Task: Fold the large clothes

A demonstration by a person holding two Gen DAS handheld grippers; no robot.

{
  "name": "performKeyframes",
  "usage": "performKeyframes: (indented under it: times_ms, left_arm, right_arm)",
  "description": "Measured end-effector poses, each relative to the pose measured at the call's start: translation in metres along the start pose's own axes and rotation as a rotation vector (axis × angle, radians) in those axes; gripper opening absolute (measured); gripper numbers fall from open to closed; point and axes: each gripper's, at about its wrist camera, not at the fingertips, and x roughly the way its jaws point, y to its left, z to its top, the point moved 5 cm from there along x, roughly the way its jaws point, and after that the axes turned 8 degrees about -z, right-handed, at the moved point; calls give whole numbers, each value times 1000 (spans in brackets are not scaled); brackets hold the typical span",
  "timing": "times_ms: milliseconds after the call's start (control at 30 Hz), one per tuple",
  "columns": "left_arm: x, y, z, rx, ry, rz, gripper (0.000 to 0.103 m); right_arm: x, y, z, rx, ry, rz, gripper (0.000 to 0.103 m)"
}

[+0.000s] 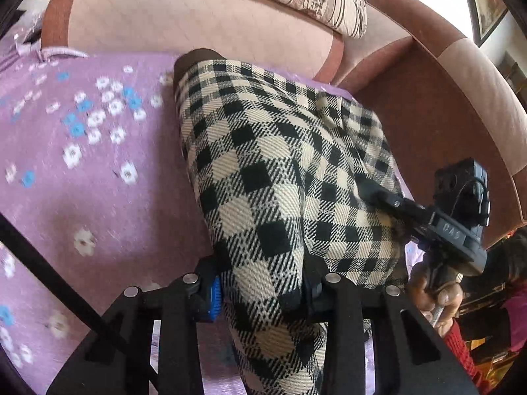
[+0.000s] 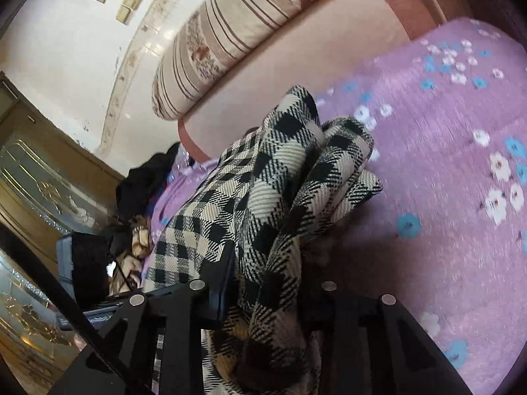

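Left wrist view shows a big purple flowery bedsheet (image 1: 82,164) with the black-and-cream checked garment (image 1: 280,171) lying on it. The left gripper (image 1: 263,291) pinches one bunch of it. The right gripper (image 2: 263,283) pinches another bunch, lifted and crumpled.

Floral purple bedsheet (image 1: 98,171), striped pillow (image 2: 230,33)

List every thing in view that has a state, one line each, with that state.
checked garment: bunched, lifted off the bedspread, gripped at two places.
left gripper: shut on the checked garment.
right gripper: shut on the checked garment.
floral bedspread: spread flat over the bed.
striped bolster: lying along the headboard.
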Motion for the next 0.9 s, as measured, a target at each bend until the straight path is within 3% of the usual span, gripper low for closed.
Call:
performKeyframes:
  times_ms: [100,133,200,300,333,367,433,533,600,733,833,900]
  left_arm:
    - [10,7,-5,-4,26,124,46]
    - [15,11,-11,-1,50,170,47]
    - [16,17,-23,-3,59,203,47]
    - [0,9,-42,38,6,205,47]
    - [-5,6,-53,46,-3,199,47]
    - [-6,5,-61,48,-2,193,47]
    - [-8,7,-81,56,10,205,44]
    - [-6,10,-111,41,5,214,44]
    - [-9,11,-123,11,-6,197,44]
    - [-17,8,-138,-18,-45,187,47]
    - [-36,1,-153,-2,-70,220,46]
    - [-57,-8,-161,44,-118,297,47]
  right_arm:
    - [12,-13,-3,0,11,-109,54]
    - [16,-21,-6,0,32,-167,55]
    - [14,-30,-7,14,45,-200,55]
    - [-17,-24,0,-11,-49,-247,55]
    - [-29,-16,1,-36,-71,-229,50]
    - [-34,-8,0,-52,-76,-200,37]
    - [-39,11,-11,-72,-35,-90,29]
    - [-35,25,-44,-111,79,-11,28]
    - [-25,28,-69,-150,158,-33,28]
    - [-13,4,-108,-143,288,-235,26]
    - [-35,-7,-124,-56,282,-252,26]
    - [-50,-8,-129,-47,261,-275,26]
